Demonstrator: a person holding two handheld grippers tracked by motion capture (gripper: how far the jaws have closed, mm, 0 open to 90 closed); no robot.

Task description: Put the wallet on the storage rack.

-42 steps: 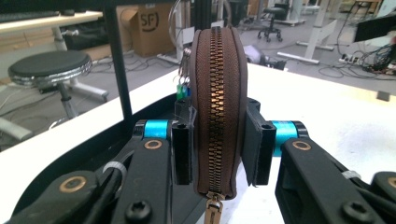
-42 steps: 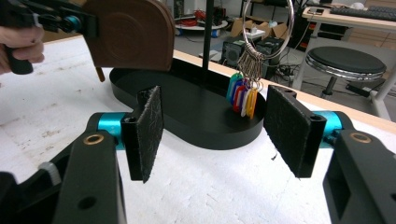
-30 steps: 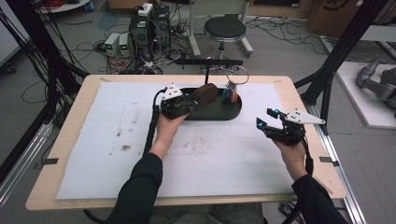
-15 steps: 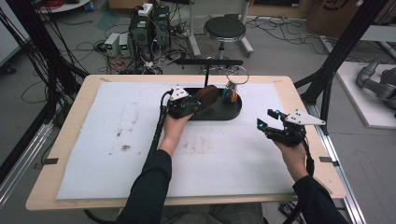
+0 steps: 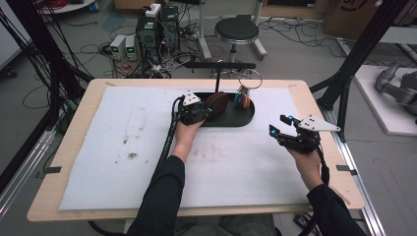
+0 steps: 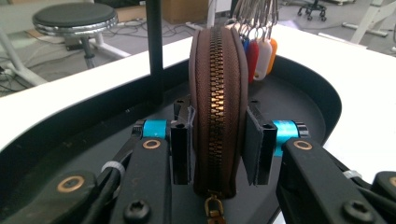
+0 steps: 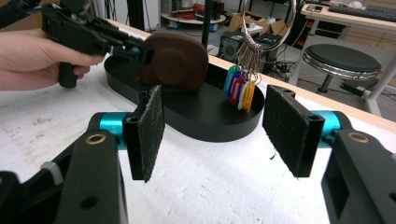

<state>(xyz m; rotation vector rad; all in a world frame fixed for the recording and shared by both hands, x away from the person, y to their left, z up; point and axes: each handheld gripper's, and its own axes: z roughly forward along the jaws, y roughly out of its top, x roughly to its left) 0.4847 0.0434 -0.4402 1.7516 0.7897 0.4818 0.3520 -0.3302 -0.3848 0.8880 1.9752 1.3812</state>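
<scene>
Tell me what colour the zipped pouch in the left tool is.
Brown, with a brass-coloured zipper; the pouch shows best in the left gripper view, clamped by the left tool.

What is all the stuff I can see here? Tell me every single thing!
pouch: one, brown with a brass zip, standing on edge in the tray, between the left gripper's jaws
key tags: one bunch, blue, red, orange and more, hanging on a metal ring over the tray's right end
tray: one, black, oval, far middle of the table
stand: one, black post with crossbar, rising from the tray
mat: one, white, stained, covering the table
table: one, light wood
stool: one, black seat, on the floor behind
left gripper: one, black, at the pouch
right gripper: one, black, open above the mat's right side
</scene>
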